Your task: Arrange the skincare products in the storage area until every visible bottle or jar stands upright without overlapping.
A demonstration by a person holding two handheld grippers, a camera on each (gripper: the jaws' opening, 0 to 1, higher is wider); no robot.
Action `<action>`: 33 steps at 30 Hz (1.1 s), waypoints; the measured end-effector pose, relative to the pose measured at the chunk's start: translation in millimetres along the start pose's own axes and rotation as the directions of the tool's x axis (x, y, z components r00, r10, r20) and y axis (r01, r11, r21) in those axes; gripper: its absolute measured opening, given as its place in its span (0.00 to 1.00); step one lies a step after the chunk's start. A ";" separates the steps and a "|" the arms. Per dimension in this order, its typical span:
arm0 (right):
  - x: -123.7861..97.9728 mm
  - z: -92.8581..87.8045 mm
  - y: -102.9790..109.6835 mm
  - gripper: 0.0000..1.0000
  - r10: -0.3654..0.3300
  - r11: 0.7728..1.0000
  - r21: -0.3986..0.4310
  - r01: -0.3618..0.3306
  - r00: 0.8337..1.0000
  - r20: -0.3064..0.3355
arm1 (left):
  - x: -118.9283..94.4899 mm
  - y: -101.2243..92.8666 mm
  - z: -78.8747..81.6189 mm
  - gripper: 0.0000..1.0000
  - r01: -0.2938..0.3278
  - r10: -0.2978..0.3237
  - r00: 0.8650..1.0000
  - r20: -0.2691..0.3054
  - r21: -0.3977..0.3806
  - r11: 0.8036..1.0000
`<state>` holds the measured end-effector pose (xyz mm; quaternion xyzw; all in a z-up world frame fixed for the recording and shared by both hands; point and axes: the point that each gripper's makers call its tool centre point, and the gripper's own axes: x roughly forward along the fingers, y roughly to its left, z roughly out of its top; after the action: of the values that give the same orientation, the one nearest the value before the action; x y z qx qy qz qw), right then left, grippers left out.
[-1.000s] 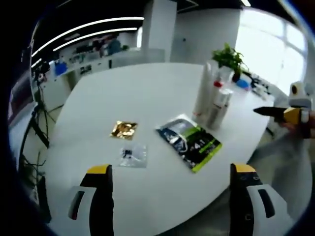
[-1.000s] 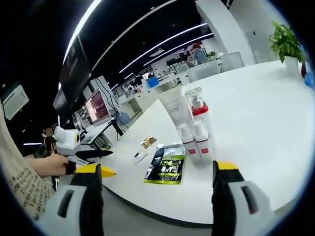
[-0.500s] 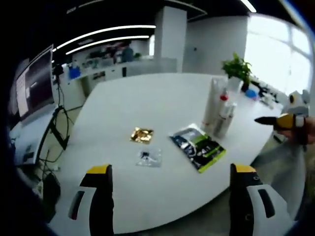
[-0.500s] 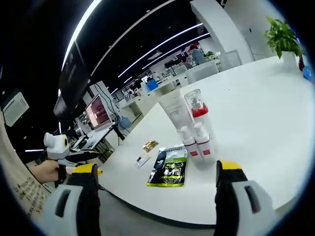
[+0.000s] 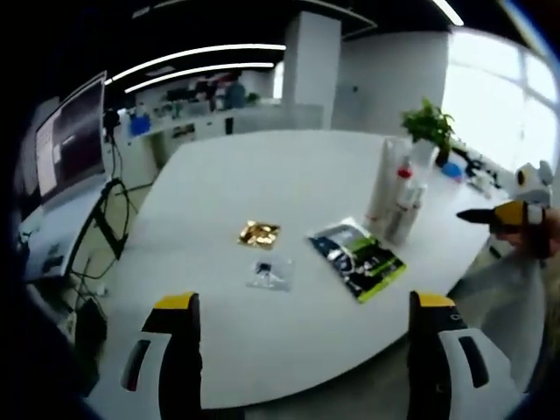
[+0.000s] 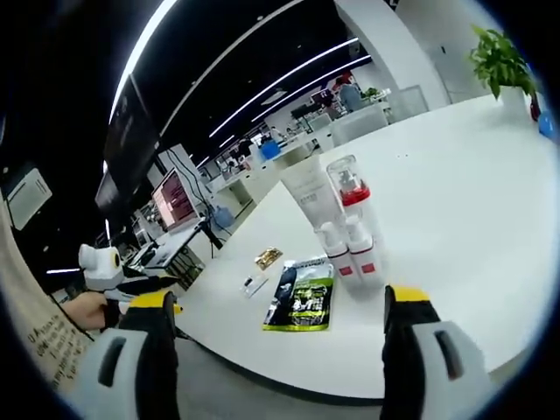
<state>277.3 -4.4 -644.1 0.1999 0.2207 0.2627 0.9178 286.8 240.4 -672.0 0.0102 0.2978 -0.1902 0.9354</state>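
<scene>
Both grippers, left (image 5: 306, 302) and right (image 6: 282, 302), jaws wide apart, nothing held; bottles (image 6: 348, 234) stand upright beside a green pouch (image 6: 302, 296) near the table (image 6: 455, 192) edge.

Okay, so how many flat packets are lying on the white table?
3: the green and black pouch beside the upright bottles, the gold sachet farther along, and the small clear packet next to it. More could hide behind the bottles.

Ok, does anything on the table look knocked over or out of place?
Nothing is tipped: the bottles stand upright in a tight cluster. A green-and-black pouch, a gold sachet and a clear packet lie flat beside them.
</scene>
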 end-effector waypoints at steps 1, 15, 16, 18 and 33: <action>-0.1 -0.1 -0.2 0.99 -0.001 1.000 0.000 0.001 1.000 -0.001 | 0.3 0.2 -0.6 0.97 -0.001 0.001 1.000 -0.003 0.002 1.000; -0.6 -1.0 -2.1 0.97 -0.003 1.000 0.007 0.003 1.000 -0.005 | 9.9 -0.4 -4.4 0.97 0.006 -0.006 0.999 -0.044 0.013 1.000; -0.7 -1.5 -2.3 0.97 -0.003 1.000 0.009 0.003 1.000 -0.008 | 12.3 0.1 -5.7 0.97 0.010 -0.008 0.998 -0.061 0.020 1.000; -1.0 -1.4 -3.6 0.96 -0.006 1.000 0.011 0.006 1.000 -0.005 | 17.4 2.5 -5.3 0.97 0.014 -0.012 0.997 -0.072 0.016 1.000; -1.4 -0.4 -6.9 0.96 -0.014 1.000 0.025 0.014 1.000 0.000 | 42.7 21.6 -5.2 0.97 0.013 -0.007 0.990 -0.142 0.040 0.999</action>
<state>278.7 -10.4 -647.4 0.2101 0.2253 0.2536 0.9170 323.7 246.2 -702.2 0.0411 0.3595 -0.1999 0.9106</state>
